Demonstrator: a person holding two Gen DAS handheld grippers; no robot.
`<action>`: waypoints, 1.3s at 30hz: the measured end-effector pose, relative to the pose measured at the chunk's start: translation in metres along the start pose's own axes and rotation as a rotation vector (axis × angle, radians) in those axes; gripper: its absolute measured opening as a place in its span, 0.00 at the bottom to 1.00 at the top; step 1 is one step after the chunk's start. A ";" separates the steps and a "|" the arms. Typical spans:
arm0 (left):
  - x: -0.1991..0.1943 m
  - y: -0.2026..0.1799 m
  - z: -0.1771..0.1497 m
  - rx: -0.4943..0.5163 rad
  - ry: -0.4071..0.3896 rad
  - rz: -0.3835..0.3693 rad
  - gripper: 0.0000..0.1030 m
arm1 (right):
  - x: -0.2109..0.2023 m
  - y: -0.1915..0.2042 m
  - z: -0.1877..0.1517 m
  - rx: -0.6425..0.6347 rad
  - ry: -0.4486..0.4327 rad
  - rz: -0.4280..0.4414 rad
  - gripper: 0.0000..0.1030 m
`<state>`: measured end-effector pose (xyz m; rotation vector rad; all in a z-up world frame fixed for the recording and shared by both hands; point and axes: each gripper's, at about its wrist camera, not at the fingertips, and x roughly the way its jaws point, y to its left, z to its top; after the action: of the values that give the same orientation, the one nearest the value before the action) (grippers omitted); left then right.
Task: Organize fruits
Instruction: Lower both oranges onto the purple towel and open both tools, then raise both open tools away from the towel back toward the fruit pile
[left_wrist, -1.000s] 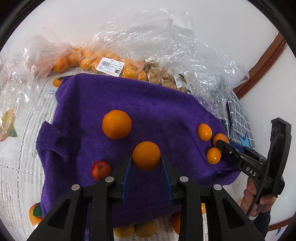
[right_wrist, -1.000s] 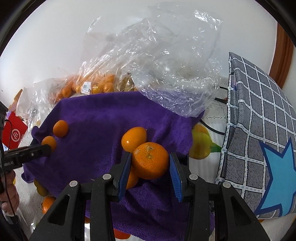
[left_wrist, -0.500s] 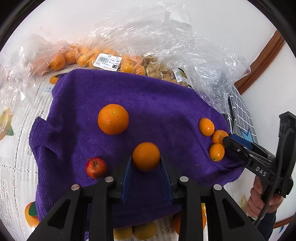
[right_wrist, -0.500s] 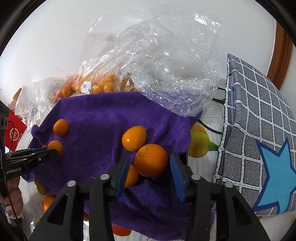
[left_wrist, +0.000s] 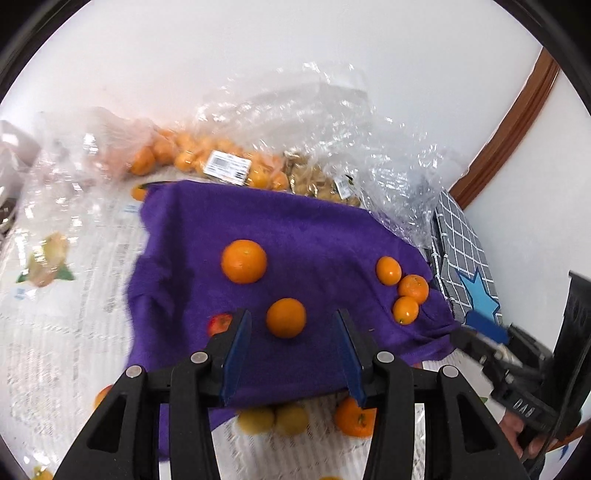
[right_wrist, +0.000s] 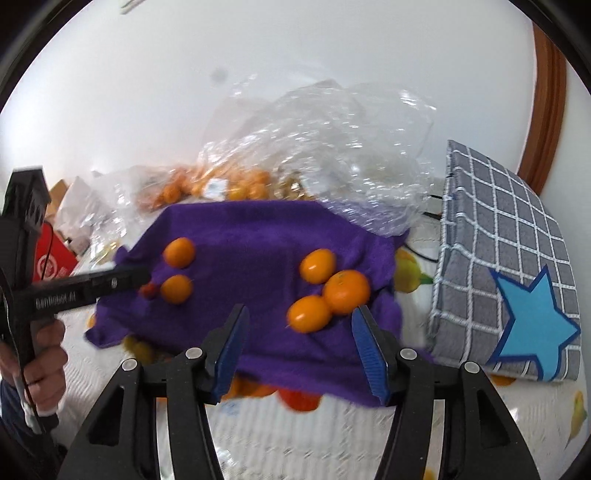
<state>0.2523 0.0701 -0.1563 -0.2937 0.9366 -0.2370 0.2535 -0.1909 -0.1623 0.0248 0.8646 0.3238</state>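
Both grippers released oranges; right gripper (left_wrist: 476, 334) lettering perhaps "DAS".

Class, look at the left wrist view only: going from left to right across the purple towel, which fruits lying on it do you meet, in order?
Red apple → larger far orange → near orange between the open jaws → cluster of three small oranges at the purple towel's right edge.
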 end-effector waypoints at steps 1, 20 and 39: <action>-0.007 0.004 -0.003 -0.006 -0.007 0.003 0.43 | -0.001 0.006 -0.004 -0.009 0.003 0.009 0.48; -0.053 0.049 -0.057 -0.046 -0.009 0.072 0.43 | 0.031 0.047 -0.053 -0.027 0.130 0.072 0.39; -0.050 0.055 -0.058 -0.066 -0.009 0.052 0.43 | 0.041 0.049 -0.040 0.033 0.152 0.161 0.39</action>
<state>0.1800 0.1292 -0.1703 -0.3307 0.9433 -0.1571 0.2344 -0.1367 -0.2112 0.1017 1.0217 0.4669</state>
